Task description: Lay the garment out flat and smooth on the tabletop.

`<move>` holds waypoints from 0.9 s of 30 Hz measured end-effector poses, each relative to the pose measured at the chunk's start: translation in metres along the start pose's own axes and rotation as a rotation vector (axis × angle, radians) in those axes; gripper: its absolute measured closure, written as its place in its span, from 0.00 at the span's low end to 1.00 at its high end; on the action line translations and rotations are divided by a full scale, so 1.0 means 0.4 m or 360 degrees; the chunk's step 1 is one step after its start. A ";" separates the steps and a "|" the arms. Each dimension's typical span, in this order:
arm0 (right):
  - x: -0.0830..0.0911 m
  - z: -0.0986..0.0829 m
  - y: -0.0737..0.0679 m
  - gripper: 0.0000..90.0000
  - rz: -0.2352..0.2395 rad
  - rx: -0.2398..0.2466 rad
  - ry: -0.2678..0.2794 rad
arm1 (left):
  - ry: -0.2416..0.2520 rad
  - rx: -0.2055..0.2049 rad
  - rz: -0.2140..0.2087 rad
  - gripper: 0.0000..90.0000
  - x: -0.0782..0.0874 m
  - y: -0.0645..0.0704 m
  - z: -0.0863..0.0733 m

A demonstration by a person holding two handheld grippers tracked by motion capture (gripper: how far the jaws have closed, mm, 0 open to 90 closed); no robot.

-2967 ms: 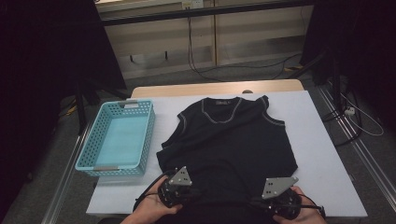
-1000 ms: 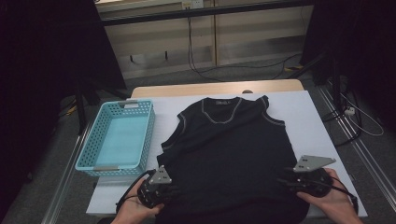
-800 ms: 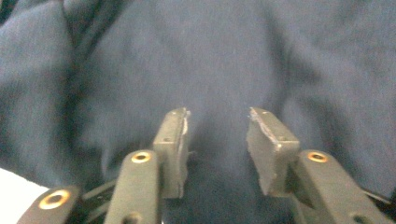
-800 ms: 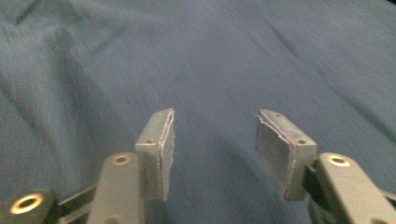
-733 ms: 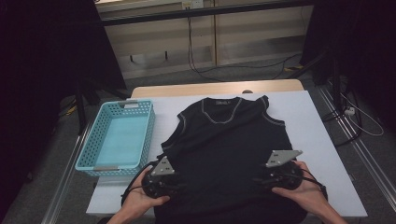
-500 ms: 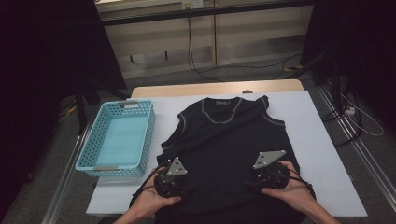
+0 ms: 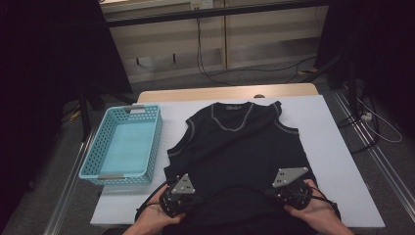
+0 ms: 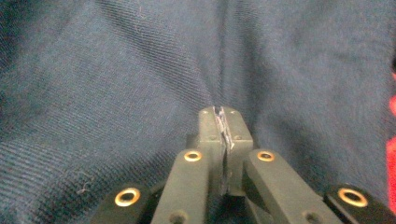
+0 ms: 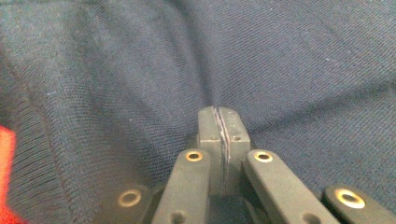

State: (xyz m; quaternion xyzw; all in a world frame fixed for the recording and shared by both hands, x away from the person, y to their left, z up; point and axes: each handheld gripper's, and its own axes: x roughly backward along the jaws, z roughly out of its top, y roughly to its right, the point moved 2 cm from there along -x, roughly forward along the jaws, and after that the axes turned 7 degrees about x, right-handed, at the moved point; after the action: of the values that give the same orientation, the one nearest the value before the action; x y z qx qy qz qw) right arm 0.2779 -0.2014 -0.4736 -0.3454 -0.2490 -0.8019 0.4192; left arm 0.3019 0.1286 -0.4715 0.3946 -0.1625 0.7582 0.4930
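Observation:
A black sleeveless vest point(image 7: 235, 152) with grey-trimmed neck and armholes lies flat on the white table point(image 7: 337, 147), neck away from me. My left gripper point(image 7: 180, 197) sits at its near hem on the left, my right gripper point(image 7: 288, 190) at the near hem on the right. In the left gripper view the left gripper point(image 8: 223, 116) has its jaws pressed together on dark knit fabric point(image 8: 140, 84) that creases toward the tip. The right gripper point(image 9: 219, 116) is likewise shut, with folds of the fabric point(image 9: 289, 70) running into its tip.
An empty light blue plastic basket point(image 7: 122, 147) stands at the table's left, close to the vest's side. Bare white table lies right of the vest. A red patch point(image 8: 391, 140) shows past the fabric's edge, also red patch point(image 9: 4, 158).
Both grippers swung out to the vest's sides, came back in toward the middle, and have now drawn slightly nearer to me along the hem, the right one a little outward.

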 end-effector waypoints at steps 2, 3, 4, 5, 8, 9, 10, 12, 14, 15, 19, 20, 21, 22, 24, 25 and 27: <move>0.010 -0.009 -0.014 1.00 0.0011 0.0009 -0.0001 | -0.0004 0.0001 -0.0011 0.98 0.007 0.007 -0.009; 0.014 -0.013 -0.023 1.00 0.0014 0.0011 0.0000 | -0.0007 0.0011 -0.0018 0.98 0.009 0.010 -0.012; 0.019 -0.016 -0.031 1.00 0.0020 0.0019 -0.0004 | -0.0022 -0.0010 -0.0025 0.98 0.013 0.009 -0.013; 0.022 -0.019 -0.038 1.00 0.0025 0.0024 -0.0004 | -0.0017 0.0015 -0.0030 0.98 0.013 0.013 -0.015; 0.032 -0.026 -0.059 1.00 0.0053 0.0047 -0.0006 | -0.0040 0.0008 -0.0061 0.98 0.018 0.017 -0.022; 0.034 -0.027 -0.067 1.00 0.0067 0.0057 -0.0008 | -0.0039 0.0017 -0.0068 0.98 0.020 0.019 -0.024; 0.037 -0.028 -0.074 1.00 0.0076 0.0072 -0.0010 | -0.0051 0.0009 -0.0083 0.98 0.022 0.021 -0.025; 0.042 -0.029 -0.087 1.00 0.0105 0.0091 -0.0018 | -0.0065 0.0004 -0.0093 0.98 0.024 0.029 -0.028; 0.045 -0.030 -0.093 1.00 0.0107 0.0107 -0.0018 | -0.0063 0.0001 -0.0080 0.98 0.029 0.037 -0.030; 0.046 -0.030 -0.093 0.99 0.0101 0.0106 -0.0010 | -0.0053 -0.0008 -0.0072 0.98 0.031 0.041 -0.030; 0.054 -0.027 -0.074 0.79 0.0073 0.0049 0.0059 | -0.0004 0.0028 -0.0040 0.85 0.038 0.017 -0.022; 0.056 -0.027 -0.069 0.75 0.0063 0.0039 0.0071 | 0.0018 0.0044 -0.0019 0.79 0.040 0.007 -0.021; 0.059 -0.027 -0.059 0.70 0.0048 0.0020 0.0091 | 0.0018 0.0059 -0.0009 0.73 0.043 -0.003 -0.020; 0.064 -0.027 -0.051 0.66 0.0027 0.0001 0.0114 | 0.0050 0.0074 0.0008 0.70 0.043 -0.008 -0.018; 0.072 -0.027 -0.028 0.63 -0.0023 -0.0036 0.0147 | 0.0065 0.0061 0.0060 0.64 0.045 -0.020 -0.011; 0.075 -0.029 -0.015 0.62 -0.0049 -0.0054 0.0155 | 0.0083 0.0073 0.0076 0.61 0.043 -0.027 -0.006; 0.080 -0.035 0.018 0.60 -0.0117 -0.0093 0.0156 | 0.0092 0.0066 0.0110 0.58 0.038 -0.037 0.004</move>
State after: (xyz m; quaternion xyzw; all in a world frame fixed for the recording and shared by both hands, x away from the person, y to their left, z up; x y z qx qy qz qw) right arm 0.2660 -0.2308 -0.4575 -0.3085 -0.2171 -0.8396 0.3908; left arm 0.3125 0.1440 -0.4610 0.3768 -0.1459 0.7891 0.4626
